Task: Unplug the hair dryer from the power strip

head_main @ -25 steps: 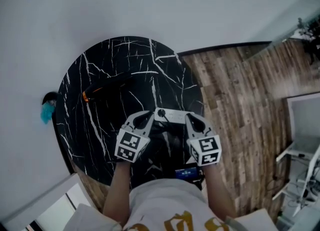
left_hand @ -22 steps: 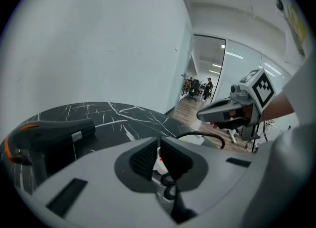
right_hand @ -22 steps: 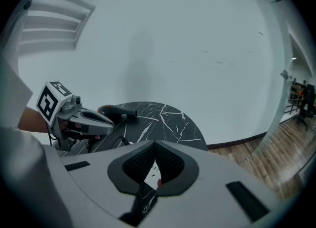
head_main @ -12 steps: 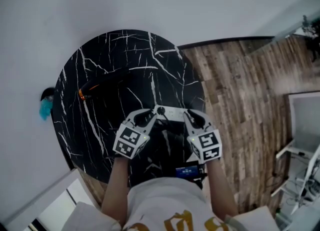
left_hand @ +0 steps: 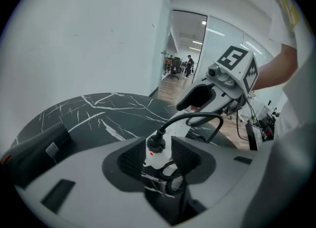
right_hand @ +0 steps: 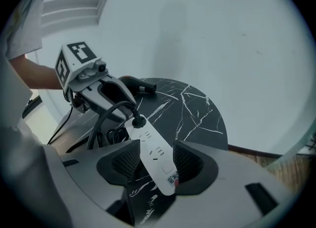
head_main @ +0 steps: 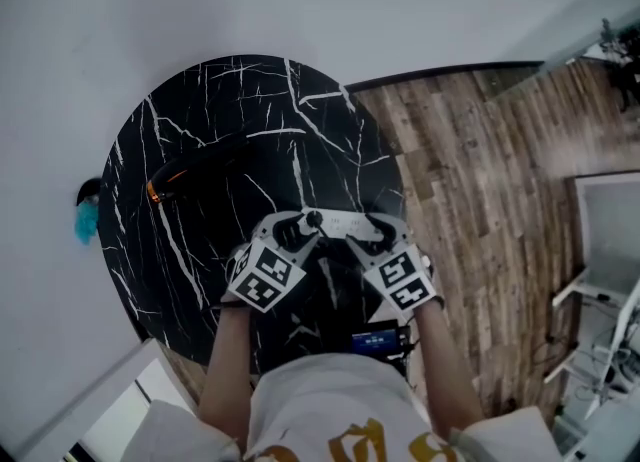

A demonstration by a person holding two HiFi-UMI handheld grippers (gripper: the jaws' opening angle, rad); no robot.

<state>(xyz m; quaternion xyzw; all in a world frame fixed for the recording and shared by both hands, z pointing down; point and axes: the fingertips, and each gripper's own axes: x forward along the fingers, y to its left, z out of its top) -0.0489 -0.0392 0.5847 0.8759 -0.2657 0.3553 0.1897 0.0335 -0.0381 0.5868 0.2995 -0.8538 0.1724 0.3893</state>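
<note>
The fingers [left_hand: 129, 162] of the left gripper [left_hand: 159, 159] are held apart, having just been opened. The black plug [left_hand: 157, 142] is seen between them, still seated in the end of the white strip [right_hand: 148, 145]. The right gripper [right_hand: 157, 164] has likewise just been opened, and its fingers [right_hand: 187, 160] are spread either side of the strip's other end, unpressed. The cable [left_hand: 197, 119] is looped near them. The dryer [head_main: 195, 168] is laid on the table [head_main: 250, 100] beyond the left fingers, well apart.
</note>
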